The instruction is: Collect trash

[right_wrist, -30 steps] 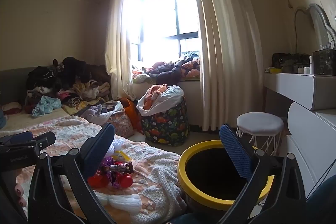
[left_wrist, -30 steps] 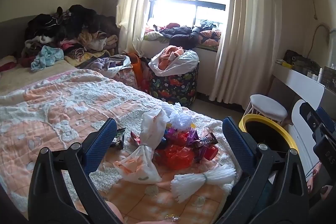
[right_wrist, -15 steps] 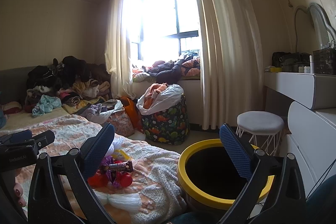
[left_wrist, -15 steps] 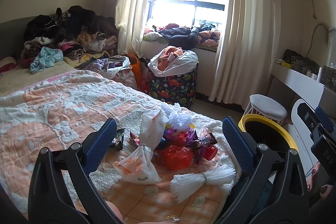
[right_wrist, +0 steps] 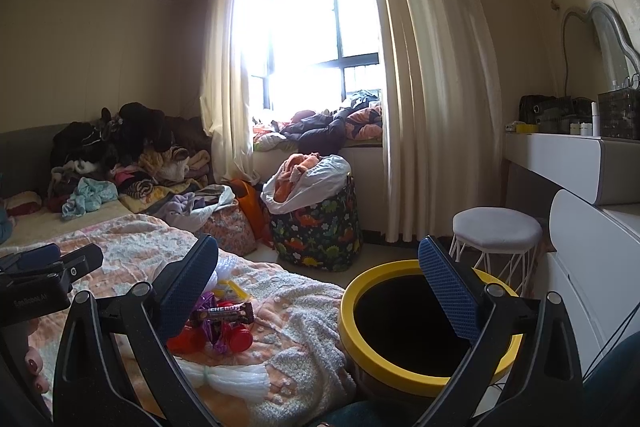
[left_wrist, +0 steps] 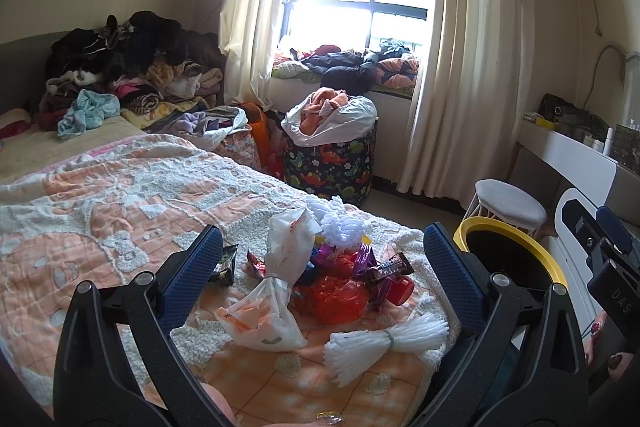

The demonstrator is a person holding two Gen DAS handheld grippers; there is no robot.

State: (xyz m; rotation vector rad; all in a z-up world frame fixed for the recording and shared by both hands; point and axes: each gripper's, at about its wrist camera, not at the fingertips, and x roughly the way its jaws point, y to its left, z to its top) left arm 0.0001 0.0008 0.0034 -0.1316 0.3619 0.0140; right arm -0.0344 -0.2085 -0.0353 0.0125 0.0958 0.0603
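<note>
Fuzzy cloth blanket (left_wrist: pixel 120 211), glossy plastic bag (left_wrist: pixel 276 291) (crinkled), shiny wrappers (left_wrist: pixel 390 267)

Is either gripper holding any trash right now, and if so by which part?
Nothing is held. The left gripper and right gripper are both open and empty; the trash pile lies untouched on the bed.

A bed (left_wrist: pixel 100 211) covered by an orange-and-white patterned blanket (left_wrist: pixel 132 187) fills the left of the scene. At its near right corner lies a heap of litter: a knotted white plastic bag (left_wrist: pixel 272 291), a crumpled red bag (left_wrist: pixel 334 297), a brown candy bar wrapper (left_wrist: pixel 390 265), a red cap (left_wrist: pixel 400 289) and purple wrappers (left_wrist: pixel 362 255). A bundle of white strips (left_wrist: pixel 384 341) lies nearest, a dark snack packet (left_wrist: pixel 223 263) to the left. Far along the bed sits a pile of clothes (left_wrist: pixel 128 67).
</note>
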